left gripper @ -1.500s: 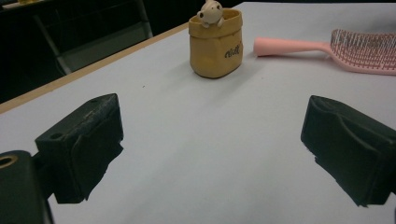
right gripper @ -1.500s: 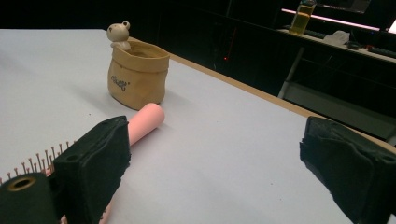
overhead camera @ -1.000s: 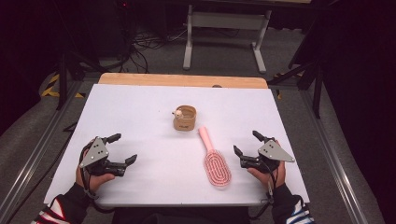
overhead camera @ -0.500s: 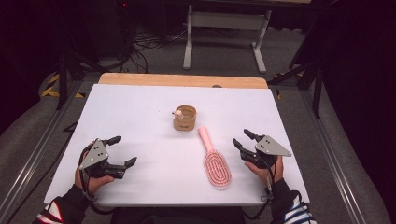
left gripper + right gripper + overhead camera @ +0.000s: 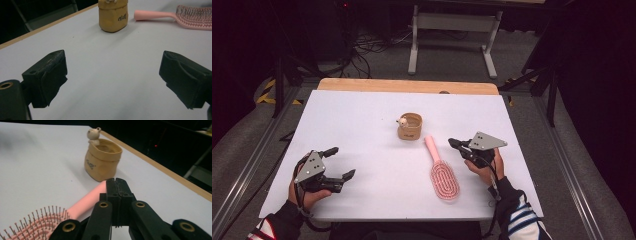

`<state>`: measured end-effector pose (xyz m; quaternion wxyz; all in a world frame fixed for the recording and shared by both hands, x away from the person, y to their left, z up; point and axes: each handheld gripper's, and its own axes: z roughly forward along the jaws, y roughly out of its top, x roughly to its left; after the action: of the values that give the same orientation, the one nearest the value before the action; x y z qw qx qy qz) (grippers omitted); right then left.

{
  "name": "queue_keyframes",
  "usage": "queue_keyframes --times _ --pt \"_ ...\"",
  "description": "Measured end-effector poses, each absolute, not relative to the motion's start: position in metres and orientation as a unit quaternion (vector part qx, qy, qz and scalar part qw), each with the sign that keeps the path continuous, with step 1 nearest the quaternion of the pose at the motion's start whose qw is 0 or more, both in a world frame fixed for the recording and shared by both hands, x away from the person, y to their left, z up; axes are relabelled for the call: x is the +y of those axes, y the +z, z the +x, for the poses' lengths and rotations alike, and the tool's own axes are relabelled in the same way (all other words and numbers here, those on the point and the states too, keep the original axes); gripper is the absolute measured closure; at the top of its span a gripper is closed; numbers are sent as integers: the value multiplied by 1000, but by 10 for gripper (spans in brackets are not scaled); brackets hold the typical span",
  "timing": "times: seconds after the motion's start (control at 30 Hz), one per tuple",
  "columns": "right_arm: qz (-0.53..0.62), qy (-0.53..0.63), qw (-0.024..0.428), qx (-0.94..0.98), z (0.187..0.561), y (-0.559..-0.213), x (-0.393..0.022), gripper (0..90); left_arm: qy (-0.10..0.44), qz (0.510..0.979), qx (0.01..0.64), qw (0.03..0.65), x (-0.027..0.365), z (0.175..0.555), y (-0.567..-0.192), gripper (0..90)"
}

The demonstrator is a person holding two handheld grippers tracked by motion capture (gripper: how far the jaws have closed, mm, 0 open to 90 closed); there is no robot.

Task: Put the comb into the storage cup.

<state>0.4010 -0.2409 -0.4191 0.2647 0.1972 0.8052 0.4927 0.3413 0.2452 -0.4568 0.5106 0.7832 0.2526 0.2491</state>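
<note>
My right hand-held gripper (image 5: 455, 143) has just snapped fully shut on nothing — its tip hovers just above the pink hairbrush (image 5: 443, 174) handle, with the tan pouch (image 5: 102, 162) right ahead. To take the handle cleanly I'd reopen, drop the jaws astride it, then squeeze. My left hand-held gripper (image 5: 112, 80) stands wide open and empty over the tabletop (image 5: 362, 130) — brush and pouch well ahead.

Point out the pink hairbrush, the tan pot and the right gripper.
pink hairbrush (image 5: 444, 180), high view, on the bristle head.
tan pot (image 5: 410, 126), high view, on its front wall.
right gripper (image 5: 116, 185), right gripper view, at the shut jaw tips.
</note>
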Motion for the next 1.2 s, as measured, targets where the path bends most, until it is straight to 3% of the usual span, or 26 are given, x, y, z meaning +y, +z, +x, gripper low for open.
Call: queue_keyframes --times 0.47,0.9,1.2 --pt "131 425 197 874 446 -431 -174 900 246 787 249 508 244 340 -459 90" --pt "133 388 142 901 459 -448 -168 900 241 794 246 501 242 341 -460 93" --pt "134 384 141 903 458 -447 -168 899 237 794 249 501 242 342 -461 95"
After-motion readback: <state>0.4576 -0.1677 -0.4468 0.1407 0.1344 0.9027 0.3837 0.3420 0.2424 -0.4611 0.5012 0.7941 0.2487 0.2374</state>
